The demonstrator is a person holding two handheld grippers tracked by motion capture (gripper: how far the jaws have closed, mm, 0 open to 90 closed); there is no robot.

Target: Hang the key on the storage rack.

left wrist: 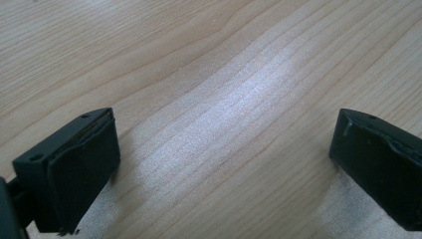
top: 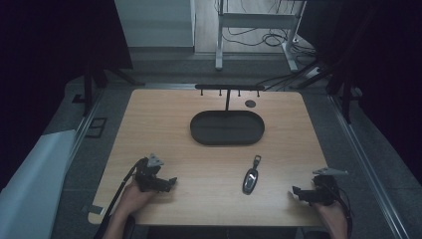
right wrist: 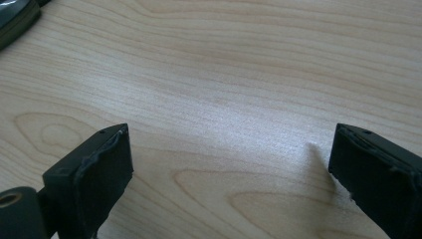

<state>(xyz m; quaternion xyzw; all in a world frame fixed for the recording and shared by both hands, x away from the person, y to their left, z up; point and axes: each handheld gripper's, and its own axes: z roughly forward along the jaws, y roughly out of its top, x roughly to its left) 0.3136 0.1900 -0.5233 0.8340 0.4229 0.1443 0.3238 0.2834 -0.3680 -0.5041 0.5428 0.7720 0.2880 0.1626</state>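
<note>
Wooden table (top: pixel 164 124) from above. Left gripper (top: pixel 171 181) and right gripper (top: pixel 294 191) — jaws of both spread wide over bare wood. Between them, nearer the right gripper's fingertips, lies a car key fob (top: pixel 251 179); no writing legible. Beyond it — a dark oval tray (top: pixel 227 128).

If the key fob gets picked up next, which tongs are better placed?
A close call, slightly the right tongs: open, aimed inward toward the key fob, whose edge shows in the right gripper view. The left tongs are open too, with bare table ahead.
</note>
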